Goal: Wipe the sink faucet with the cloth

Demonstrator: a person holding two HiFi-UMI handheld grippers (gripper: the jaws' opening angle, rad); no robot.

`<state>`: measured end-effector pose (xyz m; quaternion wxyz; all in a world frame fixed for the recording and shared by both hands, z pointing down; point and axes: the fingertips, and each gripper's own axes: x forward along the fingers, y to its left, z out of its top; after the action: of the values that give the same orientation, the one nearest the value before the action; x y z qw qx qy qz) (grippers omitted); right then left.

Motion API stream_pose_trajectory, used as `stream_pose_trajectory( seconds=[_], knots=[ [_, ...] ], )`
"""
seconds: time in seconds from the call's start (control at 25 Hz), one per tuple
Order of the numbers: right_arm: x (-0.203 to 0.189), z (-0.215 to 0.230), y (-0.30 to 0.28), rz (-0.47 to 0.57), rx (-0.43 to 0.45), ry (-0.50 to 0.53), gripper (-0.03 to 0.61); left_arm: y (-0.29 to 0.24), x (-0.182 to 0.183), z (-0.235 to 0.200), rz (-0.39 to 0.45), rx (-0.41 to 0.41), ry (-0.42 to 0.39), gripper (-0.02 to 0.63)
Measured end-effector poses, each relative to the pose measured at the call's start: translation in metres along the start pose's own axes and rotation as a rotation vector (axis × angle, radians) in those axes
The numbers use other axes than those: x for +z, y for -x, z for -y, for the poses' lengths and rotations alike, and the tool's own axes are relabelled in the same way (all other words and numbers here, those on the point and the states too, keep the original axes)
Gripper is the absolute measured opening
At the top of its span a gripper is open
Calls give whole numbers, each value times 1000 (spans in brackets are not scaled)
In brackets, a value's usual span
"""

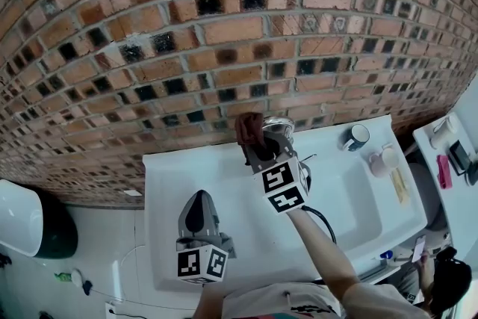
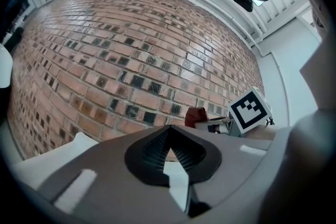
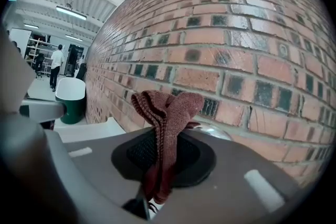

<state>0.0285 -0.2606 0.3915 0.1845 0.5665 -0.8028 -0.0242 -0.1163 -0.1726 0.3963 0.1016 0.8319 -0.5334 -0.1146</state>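
Note:
A reddish-brown cloth point(image 1: 249, 128) is bunched against the chrome faucet point(image 1: 278, 125) at the back rim of the white sink point(image 1: 351, 194). My right gripper point(image 1: 255, 146) is shut on the cloth and reaches to the faucet's left side. In the right gripper view the cloth point(image 3: 168, 107) stands up from between the jaws, with the faucet's chrome point(image 3: 214, 131) just behind it, before the brick wall. My left gripper point(image 1: 199, 199) hovers over the sink's front left, shut and holding nothing. In the left gripper view its jaws point(image 2: 169, 131) point at the wall, with the cloth point(image 2: 195, 115) ahead to the right.
A brick wall point(image 1: 224, 26) rises right behind the sink. A dark mug point(image 1: 357, 137) and a white cup point(image 1: 384, 159) stand on the sink's right rim. A white and green bin point(image 1: 30, 224) sits on the floor at left. A shelf with small items point(image 1: 448, 160) is at right.

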Motion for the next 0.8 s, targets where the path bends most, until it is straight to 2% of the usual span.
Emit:
stream_pose_trajectory(
  seconds=[0.24, 0.48, 0.64, 0.8],
  knots=[
    [10, 44, 26, 55, -89, -59, 49, -2, -3, 1, -12, -3, -6, 5],
    [-11, 84, 42, 42, -193, -127, 48, -3, -6, 2, -16, -5, -5, 5],
    [-58, 116, 45, -58, -292, -203, 48, -3, -8, 1, -27, -4, -10, 3],
    [-119, 113, 26, -254, -268, -229, 46, -4, -11, -1, -35, 5, -6, 5]
  ],
)
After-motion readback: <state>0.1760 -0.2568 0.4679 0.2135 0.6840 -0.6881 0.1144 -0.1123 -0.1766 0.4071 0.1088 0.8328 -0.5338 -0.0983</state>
